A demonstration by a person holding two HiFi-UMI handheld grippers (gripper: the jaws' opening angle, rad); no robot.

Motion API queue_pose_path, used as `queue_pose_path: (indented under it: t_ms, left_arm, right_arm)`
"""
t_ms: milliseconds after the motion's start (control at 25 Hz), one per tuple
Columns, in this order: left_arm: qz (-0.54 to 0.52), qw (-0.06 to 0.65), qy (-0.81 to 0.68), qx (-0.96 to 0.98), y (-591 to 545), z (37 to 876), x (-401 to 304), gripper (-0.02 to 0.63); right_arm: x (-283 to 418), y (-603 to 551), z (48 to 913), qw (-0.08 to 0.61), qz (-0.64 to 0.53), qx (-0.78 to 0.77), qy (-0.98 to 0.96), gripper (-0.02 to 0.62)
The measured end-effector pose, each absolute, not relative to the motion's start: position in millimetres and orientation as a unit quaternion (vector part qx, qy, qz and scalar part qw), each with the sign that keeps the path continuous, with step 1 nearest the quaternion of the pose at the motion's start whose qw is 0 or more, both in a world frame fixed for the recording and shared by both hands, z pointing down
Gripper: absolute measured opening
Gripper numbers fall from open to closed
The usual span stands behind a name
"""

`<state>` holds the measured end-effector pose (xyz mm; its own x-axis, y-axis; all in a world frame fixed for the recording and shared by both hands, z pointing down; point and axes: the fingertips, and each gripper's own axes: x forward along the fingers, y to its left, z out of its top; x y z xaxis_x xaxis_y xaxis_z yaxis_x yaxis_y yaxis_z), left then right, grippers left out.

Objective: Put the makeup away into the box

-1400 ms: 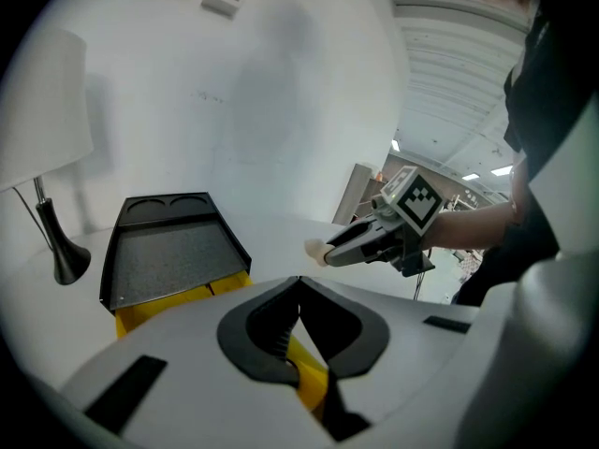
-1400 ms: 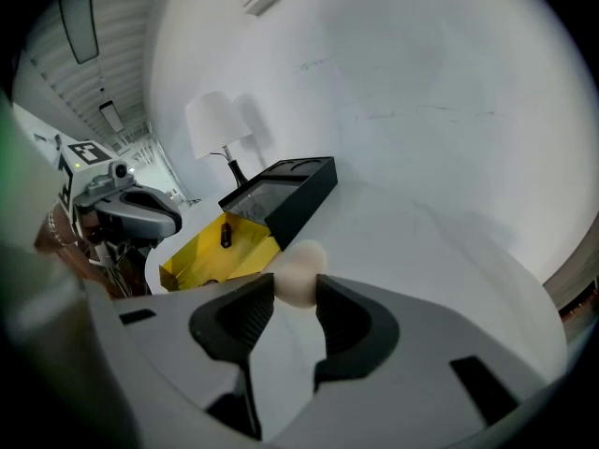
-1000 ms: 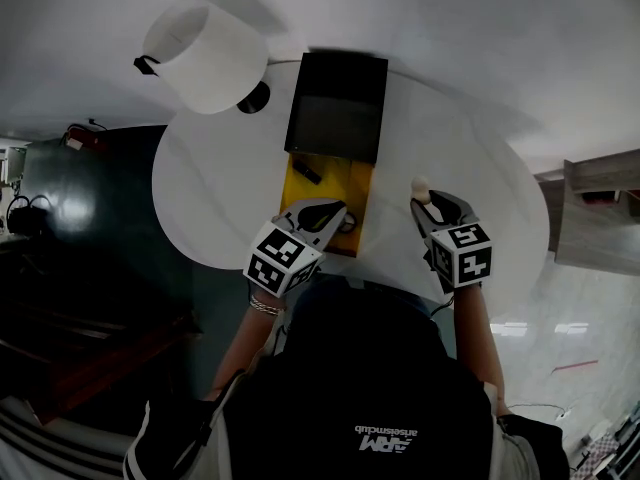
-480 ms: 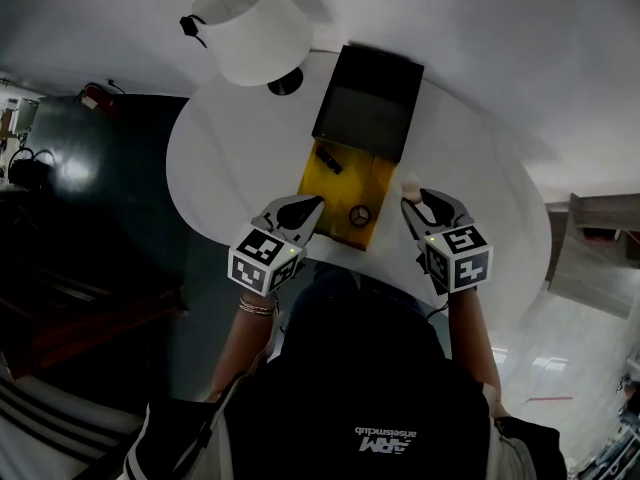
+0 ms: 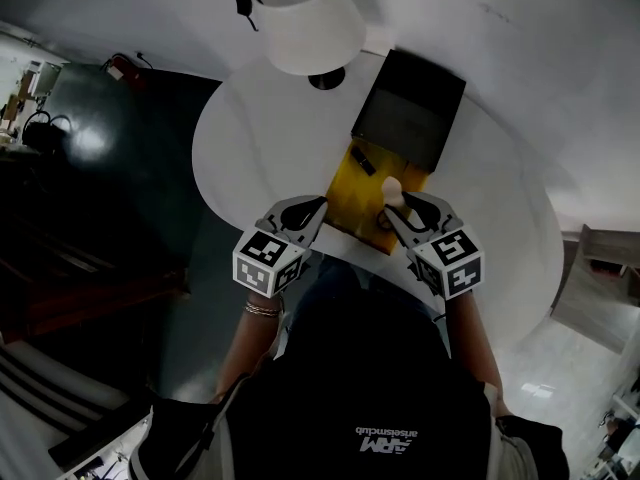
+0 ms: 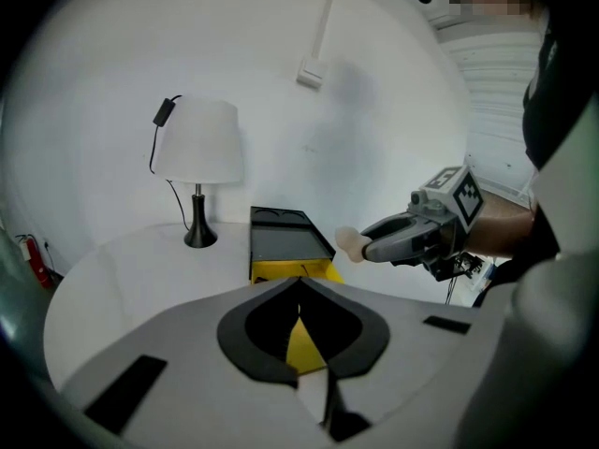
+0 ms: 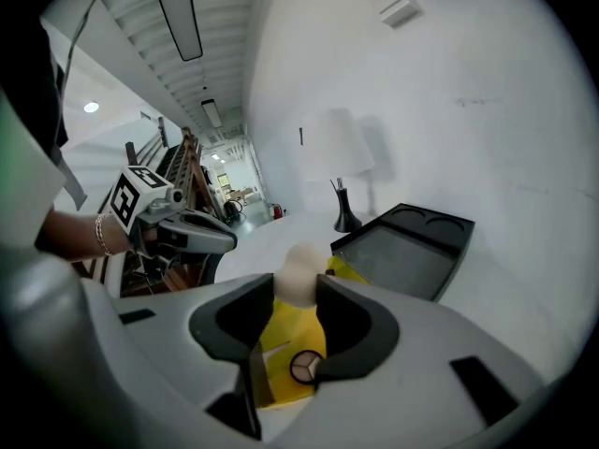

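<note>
A yellow box (image 5: 352,190) with its black lid (image 5: 410,110) folded back lies on the round white table (image 5: 255,148). My right gripper (image 5: 396,205) is shut on a beige egg-shaped makeup sponge (image 5: 393,188) and holds it over the box's near right edge. The right gripper view shows the sponge (image 7: 299,271) pinched between the jaws above the yellow inside (image 7: 281,340), where a small round compact (image 7: 302,368) lies. A dark stick-shaped item (image 5: 363,158) rests further in. My left gripper (image 5: 318,206) is shut and empty, just left of the box's near corner.
A white-shaded table lamp (image 5: 305,16) on a black base stands at the back left of the table, beside the lid. A dark floor falls away past the table's left edge. A white wall rises behind the table.
The right gripper has carried the sponge leftward from beside the box to over its near edge. The left gripper has drifted off the box to its left corner.
</note>
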<state>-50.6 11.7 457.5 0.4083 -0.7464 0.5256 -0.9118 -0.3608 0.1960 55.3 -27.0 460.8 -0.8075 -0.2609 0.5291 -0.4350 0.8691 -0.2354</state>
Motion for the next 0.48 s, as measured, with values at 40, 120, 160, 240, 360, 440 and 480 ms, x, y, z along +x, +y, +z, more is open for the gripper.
queue_pose_path:
  t_ms: [40, 120, 160, 240, 360, 440, 480]
  left_arm:
    - [0.175, 0.234, -0.518, 0.804, 12, 457, -57, 0.018]
    - [0.170, 0.234, -0.523, 0.802, 12, 456, -69, 0.018]
    - [0.167, 0.234, -0.525, 0.801, 12, 455, -74, 0.018]
    - [0.162, 0.234, -0.527, 0.801, 11, 453, -82, 0.018]
    - [0.156, 0.236, -0.524, 0.803, 12, 454, -91, 0.018]
    - [0.154, 0.238, -0.520, 0.806, 10, 455, -95, 0.018]
    - [0.154, 0.239, -0.517, 0.807, 9, 457, -97, 0.018]
  right_arm:
    - [50, -26, 460, 0.247, 0.174, 0.183, -0.935, 0.158]
    - [39, -23, 458, 0.247, 0.174, 0.173, -0.938, 0.158]
    - [35, -20, 458, 0.247, 0.173, 0.167, -0.939, 0.158]
    - [26, -16, 458, 0.251, 0.172, 0.156, -0.940, 0.160]
    - [16, -10, 463, 0.264, 0.172, 0.151, -0.937, 0.160]
    - [9, -8, 467, 0.272, 0.173, 0.147, -0.935, 0.160]
    - [6, -7, 470, 0.276, 0.174, 0.145, -0.934, 0.160]
